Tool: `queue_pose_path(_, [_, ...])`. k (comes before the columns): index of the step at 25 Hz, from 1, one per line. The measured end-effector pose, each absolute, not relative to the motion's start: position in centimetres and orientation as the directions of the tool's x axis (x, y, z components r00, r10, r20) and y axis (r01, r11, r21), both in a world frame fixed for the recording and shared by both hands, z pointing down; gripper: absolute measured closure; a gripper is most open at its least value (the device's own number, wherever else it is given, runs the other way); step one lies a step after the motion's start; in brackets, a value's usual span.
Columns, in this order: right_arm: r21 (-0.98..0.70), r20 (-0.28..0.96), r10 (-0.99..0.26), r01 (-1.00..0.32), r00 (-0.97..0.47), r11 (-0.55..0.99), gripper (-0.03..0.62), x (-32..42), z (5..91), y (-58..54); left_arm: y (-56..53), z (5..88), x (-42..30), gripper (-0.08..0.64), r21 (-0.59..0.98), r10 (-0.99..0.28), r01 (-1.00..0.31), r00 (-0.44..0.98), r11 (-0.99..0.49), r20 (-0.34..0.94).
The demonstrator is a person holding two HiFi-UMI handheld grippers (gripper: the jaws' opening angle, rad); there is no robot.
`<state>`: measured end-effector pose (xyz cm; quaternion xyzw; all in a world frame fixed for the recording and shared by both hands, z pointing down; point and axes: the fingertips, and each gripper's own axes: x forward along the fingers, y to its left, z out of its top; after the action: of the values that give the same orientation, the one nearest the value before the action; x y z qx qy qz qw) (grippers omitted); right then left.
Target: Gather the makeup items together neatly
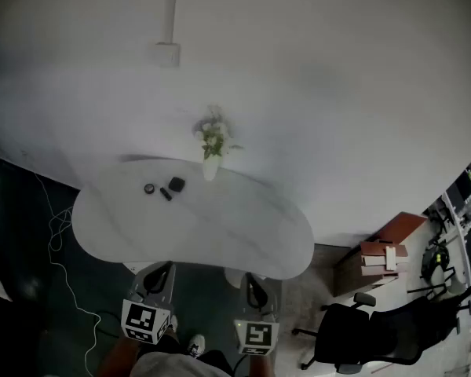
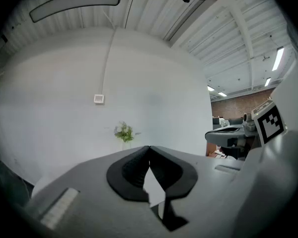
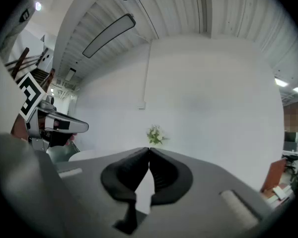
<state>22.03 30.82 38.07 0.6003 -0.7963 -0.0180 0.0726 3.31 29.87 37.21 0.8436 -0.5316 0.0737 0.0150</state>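
Three small dark makeup items lie close together on the far left part of the white table (image 1: 220,234): a round compact (image 1: 149,188), a short tube (image 1: 166,194) and a squarish case (image 1: 177,184). My left gripper (image 1: 159,271) and right gripper (image 1: 253,284) hang side by side just off the table's near edge, well short of the items. Each has its jaws closed tip to tip with nothing between them, as the left gripper view (image 2: 149,148) and the right gripper view (image 3: 149,148) show. Both point at the wall.
A white vase with a green plant (image 1: 212,144) stands at the table's far edge, right of the items. A black office chair (image 1: 369,332) and a wooden cabinet (image 1: 385,254) stand to the right. A white cable (image 1: 59,265) trails over the dark floor at left.
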Motion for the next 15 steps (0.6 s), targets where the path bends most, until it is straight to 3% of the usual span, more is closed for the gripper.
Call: queue_pose_path(15, [0.096, 0.113, -0.934, -0.932, -0.339, 0.350, 0.588, 19.0, 38.5, 27.5, 28.3, 37.9, 0.5, 0.549, -0.044, -0.921, -0.929, 0.355, -0.366, 0.161])
